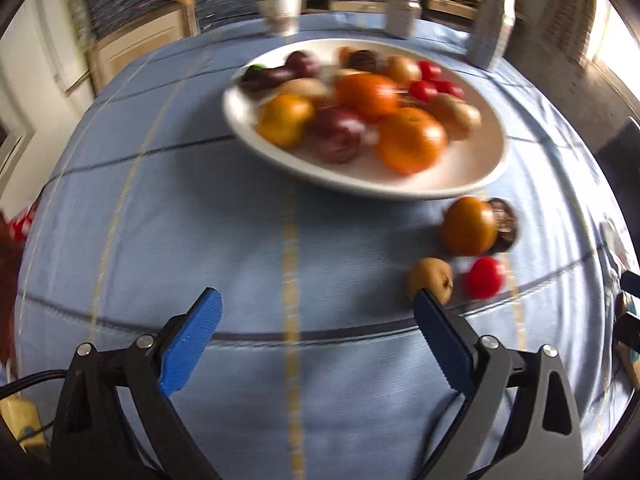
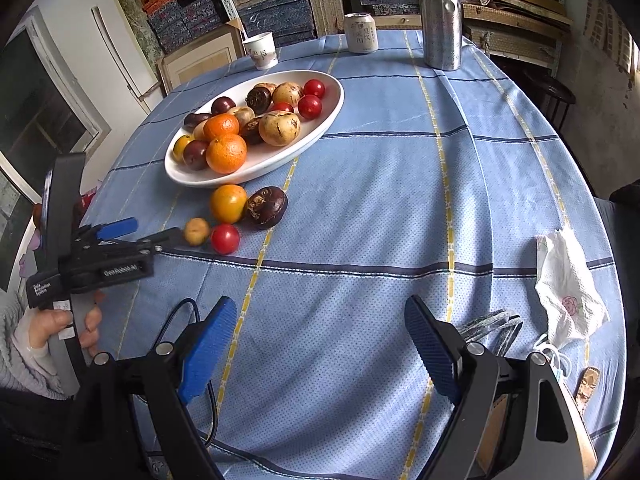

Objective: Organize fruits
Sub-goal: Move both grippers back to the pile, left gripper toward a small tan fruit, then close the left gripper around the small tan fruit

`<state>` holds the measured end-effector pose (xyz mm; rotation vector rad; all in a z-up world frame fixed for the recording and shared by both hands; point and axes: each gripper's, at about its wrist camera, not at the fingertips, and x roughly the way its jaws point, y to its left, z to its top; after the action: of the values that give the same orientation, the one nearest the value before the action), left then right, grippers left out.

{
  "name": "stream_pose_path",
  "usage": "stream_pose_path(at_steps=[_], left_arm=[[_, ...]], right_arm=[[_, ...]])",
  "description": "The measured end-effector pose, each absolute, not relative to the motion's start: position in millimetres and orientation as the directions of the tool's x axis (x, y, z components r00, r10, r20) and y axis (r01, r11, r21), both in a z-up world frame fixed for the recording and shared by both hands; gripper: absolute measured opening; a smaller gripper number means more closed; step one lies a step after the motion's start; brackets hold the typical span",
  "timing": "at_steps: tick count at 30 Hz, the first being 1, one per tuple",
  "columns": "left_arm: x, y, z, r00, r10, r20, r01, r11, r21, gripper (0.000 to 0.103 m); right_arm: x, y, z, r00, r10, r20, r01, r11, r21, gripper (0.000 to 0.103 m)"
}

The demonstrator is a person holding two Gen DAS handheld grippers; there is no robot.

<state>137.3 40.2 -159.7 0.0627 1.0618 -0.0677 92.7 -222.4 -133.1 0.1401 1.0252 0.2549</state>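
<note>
Right wrist view: four loose fruits beside a full oval plate, both grippers spread wide.
On the blue tablecloth point(image 2: 360, 200), just in front of the white plate point(image 2: 320, 128) heaped with fruit, lie one orange fruit point(image 2: 228, 203), one dark brown fruit point(image 2: 267, 206), one small tan fruit point(image 2: 196, 231) and one red tomato point(image 2: 225, 238). The left gripper point(image 1: 316, 312) has released jaws holding nothing, its right finger tip at the tan fruit. The right gripper point(image 2: 320, 340) gapes empty, well apart from them.

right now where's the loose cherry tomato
In the right wrist view the cherry tomato lies on the tablecloth left of centre, off the plate, beside a small tan fruit and below the orange.
</note>
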Motion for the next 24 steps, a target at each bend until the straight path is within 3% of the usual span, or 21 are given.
stream_pose_path(at_steps=[5, 9, 11, 13, 18, 20, 21, 24], left_arm=[[127.3, 45.7, -148.9, 0.506, -0.119, -0.854, 0.113, 0.991, -0.070, 0.094], [124.8, 26.0, -146.0, 0.515, -0.157, -0.843, 0.201, 0.978, -0.060, 0.094], [127.4, 22.2, -150.6, 0.506, -0.160, -0.848, 0.215, 0.975, -0.056, 0.086], [130.6, 22.2, -155.1, 0.491, -0.176, -0.853, 0.214, 0.974, -0.078, 0.072], [138.0, 35.0, -160.5, 0.479, -0.221, -0.850, 0.176, 0.972, -0.154, 0.066], [138.0, 35.2, -161.1, 0.480, -0.225, -0.848, 0.180, 0.971, -0.156, 0.058], [139.6, 34.7, -162.7, 0.474, -0.234, -0.849, 0.190, 0.969, -0.161, 0.048], [137.6, 29.0, -163.8, 0.471, -0.243, -0.848, 0.214, 0.964, -0.157, 0.042]], right_arm=[[94.0, -222.1, -135.3, 0.484, 0.278, -0.829, -0.142, 0.960, 0.239, 0.087], [92.6, -221.9, -133.9, 0.489, 0.279, -0.827, -0.146, 0.960, 0.238, 0.087], [91.9, -223.4, -133.9, 0.491, 0.277, -0.826, -0.139, 0.961, 0.240, 0.087], [91.1, -224.6, -134.3, 0.490, 0.276, -0.827, -0.133, 0.961, 0.243, 0.087], [88.8, -224.5, -133.6, 0.491, 0.273, -0.827, -0.132, 0.962, 0.240, 0.087], [88.2, -224.7, -133.6, 0.491, 0.273, -0.827, -0.131, 0.962, 0.240, 0.087], [87.8, -224.6, -133.8, 0.490, 0.273, -0.828, -0.130, 0.962, 0.241, 0.087], [87.4, -223.4, -133.5, 0.488, 0.277, -0.828, -0.136, 0.961, 0.241, 0.087]])
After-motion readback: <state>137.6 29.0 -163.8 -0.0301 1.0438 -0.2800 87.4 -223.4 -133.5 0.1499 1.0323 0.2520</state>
